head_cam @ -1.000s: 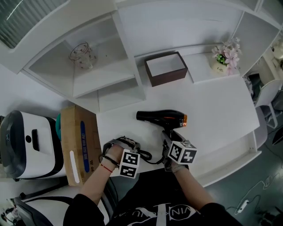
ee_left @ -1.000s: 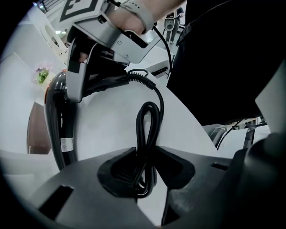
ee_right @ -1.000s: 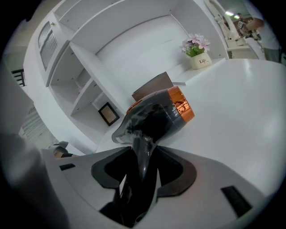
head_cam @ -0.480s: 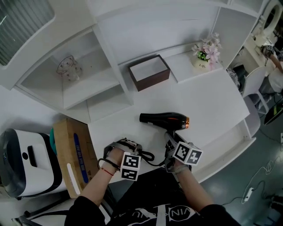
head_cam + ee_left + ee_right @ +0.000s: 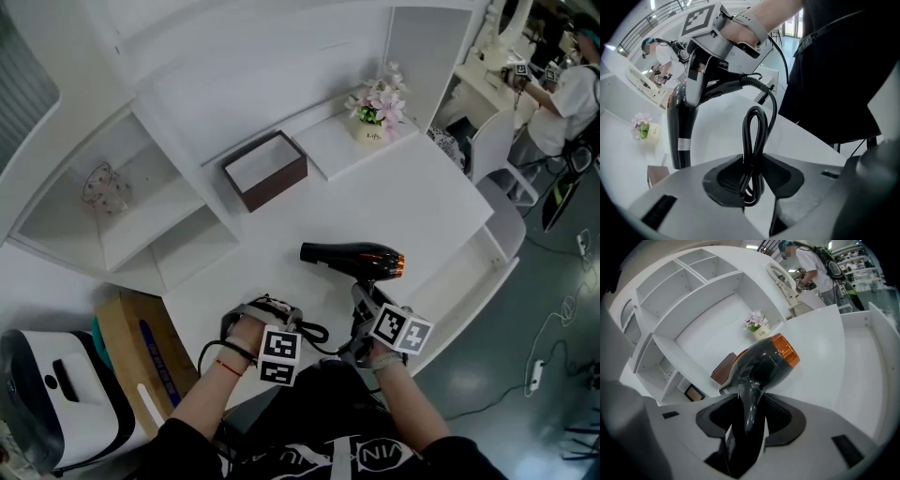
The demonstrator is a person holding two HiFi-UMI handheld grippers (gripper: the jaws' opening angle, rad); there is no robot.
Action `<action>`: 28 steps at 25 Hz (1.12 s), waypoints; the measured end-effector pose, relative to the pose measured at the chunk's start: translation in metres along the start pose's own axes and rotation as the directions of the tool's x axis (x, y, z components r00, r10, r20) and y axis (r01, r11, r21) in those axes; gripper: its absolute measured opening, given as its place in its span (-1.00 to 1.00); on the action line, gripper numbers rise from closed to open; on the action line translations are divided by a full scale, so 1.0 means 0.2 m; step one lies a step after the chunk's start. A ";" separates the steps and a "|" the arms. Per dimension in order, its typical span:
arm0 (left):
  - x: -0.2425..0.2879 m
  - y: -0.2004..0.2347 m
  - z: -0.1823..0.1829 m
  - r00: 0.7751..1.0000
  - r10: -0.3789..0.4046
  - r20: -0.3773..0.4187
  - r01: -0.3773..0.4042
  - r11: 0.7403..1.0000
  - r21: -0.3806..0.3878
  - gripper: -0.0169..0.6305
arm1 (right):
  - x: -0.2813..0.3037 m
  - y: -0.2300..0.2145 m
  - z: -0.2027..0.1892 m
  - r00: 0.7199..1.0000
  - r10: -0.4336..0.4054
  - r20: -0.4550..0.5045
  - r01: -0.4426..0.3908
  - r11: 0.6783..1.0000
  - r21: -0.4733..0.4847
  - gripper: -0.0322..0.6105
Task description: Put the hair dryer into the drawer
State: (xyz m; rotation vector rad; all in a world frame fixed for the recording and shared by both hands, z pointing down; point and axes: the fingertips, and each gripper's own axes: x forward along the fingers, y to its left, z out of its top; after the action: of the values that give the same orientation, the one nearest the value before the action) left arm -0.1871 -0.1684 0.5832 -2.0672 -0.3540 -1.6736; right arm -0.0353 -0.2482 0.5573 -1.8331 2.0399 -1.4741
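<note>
The hair dryer [image 5: 349, 254] is glossy black with an orange ring; the box [image 5: 278, 184] brown, white inside; the flowers [image 5: 380, 94] pink.

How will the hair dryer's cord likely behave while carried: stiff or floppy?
Probably floppy: the cord is pinched as a doubled loop in the left gripper and curves loosely to the hair dryer. It looks thin and smooth, so it could slip from the grip or dangle if released.

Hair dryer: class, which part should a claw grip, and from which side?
Grip the handle, coming from the table's near edge. It is slim and juts that way from the hair dryer's thick round barrel, so pads close across it, as the right claw does.
</note>
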 end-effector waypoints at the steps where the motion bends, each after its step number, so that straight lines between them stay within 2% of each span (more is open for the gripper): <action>1: 0.00 0.01 0.02 1.000 0.001 0.003 -0.001 1.000 0.014 -0.57 | -0.02 -0.02 0.01 1.000 -0.009 0.011 0.009 1.000 0.008 -0.36; 10: 0.02 0.03 0.25 0.999 0.000 0.050 -0.007 0.990 0.138 -0.57 | -0.29 -0.21 0.04 0.990 -0.095 0.102 0.088 0.993 0.075 -0.36; 17: 0.04 -0.02 0.44 0.997 -0.003 0.079 -0.014 0.977 0.212 -0.57 | -0.49 -0.34 -0.01 0.979 -0.148 0.138 0.132 0.984 0.118 -0.36; 23: 0.06 -0.07 0.57 0.995 -0.017 0.096 -0.006 0.971 0.238 -0.57 | -0.62 -0.47 -0.03 0.970 -0.185 0.158 0.161 0.975 0.156 -0.36; 28: 0.09 -0.05 0.71 0.995 -0.007 0.096 -0.015 0.976 0.219 -0.57 | -0.69 -0.57 0.02 0.977 -0.154 0.150 0.132 0.980 0.146 -0.36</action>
State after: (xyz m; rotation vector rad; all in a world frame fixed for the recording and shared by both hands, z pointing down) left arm -0.0657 -0.0908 0.5792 -1.9855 -0.5410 -1.4630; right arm 0.0950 -0.1255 0.5533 -2.0074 1.7246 -1.4054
